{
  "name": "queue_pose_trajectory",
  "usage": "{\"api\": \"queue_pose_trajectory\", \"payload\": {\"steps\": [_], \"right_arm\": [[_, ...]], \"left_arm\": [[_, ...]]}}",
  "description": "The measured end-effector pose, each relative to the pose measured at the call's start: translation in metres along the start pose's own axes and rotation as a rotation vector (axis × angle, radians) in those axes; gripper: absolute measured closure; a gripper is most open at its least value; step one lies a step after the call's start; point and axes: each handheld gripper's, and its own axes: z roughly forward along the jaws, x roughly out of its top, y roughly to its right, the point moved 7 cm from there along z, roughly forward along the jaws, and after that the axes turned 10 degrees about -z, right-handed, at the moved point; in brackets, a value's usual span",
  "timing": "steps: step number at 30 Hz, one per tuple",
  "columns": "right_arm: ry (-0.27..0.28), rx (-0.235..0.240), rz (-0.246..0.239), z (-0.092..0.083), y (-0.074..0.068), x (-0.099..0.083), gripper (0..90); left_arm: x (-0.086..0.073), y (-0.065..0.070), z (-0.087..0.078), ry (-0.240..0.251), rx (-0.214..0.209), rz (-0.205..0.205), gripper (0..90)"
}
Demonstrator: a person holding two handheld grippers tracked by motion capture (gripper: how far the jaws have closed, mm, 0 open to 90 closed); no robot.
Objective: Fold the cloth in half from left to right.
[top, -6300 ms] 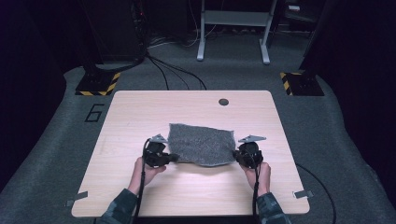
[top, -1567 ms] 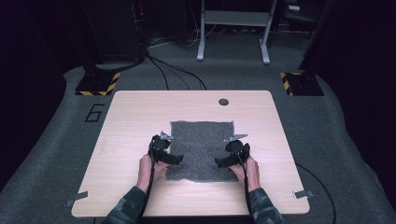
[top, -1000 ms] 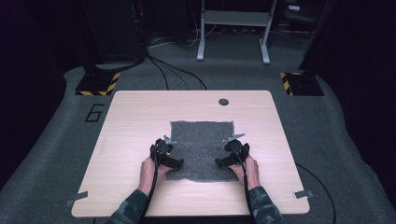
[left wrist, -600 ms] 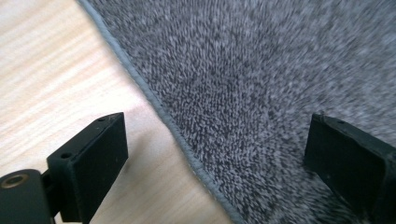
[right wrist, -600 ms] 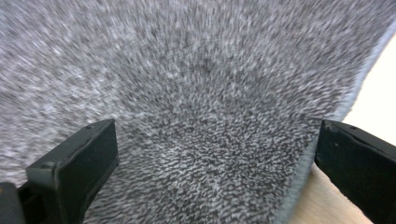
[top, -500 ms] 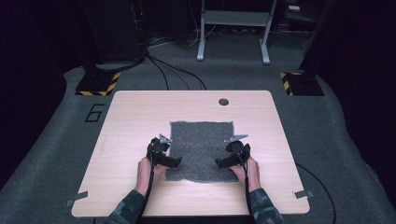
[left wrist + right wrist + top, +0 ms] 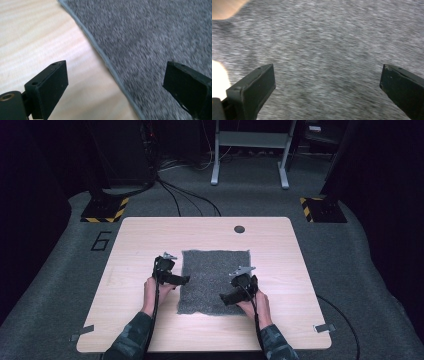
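The grey cloth [image 7: 332, 50] was blurred between the right gripper's fingers [image 7: 252, 87] — its edges ran past the frame, weave unreadable.

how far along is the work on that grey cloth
Done: the grey fuzzy cloth lies flat on the light wooden table. In hand: nothing gripped; the left gripper hovers open over its left edge, the right gripper open over its near right part. Left: probably closing on the cloth and folding it.

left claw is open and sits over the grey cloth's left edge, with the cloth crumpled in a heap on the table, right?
Not quite: the grey cloth lies flat and spread out on the table, as the high view shows. The left claw is indeed open over the cloth's left edge.
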Motion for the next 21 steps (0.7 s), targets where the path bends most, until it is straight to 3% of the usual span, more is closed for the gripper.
{"api": "queue_pose_trajectory", "payload": {"steps": [10, 17, 21], "right_arm": [[0.018, 0.074, -0.068, 0.010, -0.046, 0.020, 0.0], [0.036, 0.119, -0.155, 0.018, -0.076, 0.036, 0.5], [0.042, 0.141, -0.186, 0.026, -0.094, 0.045, 2.1]], "left_arm": [[0.030, -0.015, 0.023, -0.009, 0.019, -0.010, 6.7], [0.043, -0.021, 0.034, 0.001, 0.006, -0.028, 7.6], [0.051, -0.022, 0.041, 0.001, 0.009, -0.012, 9.1]]}}
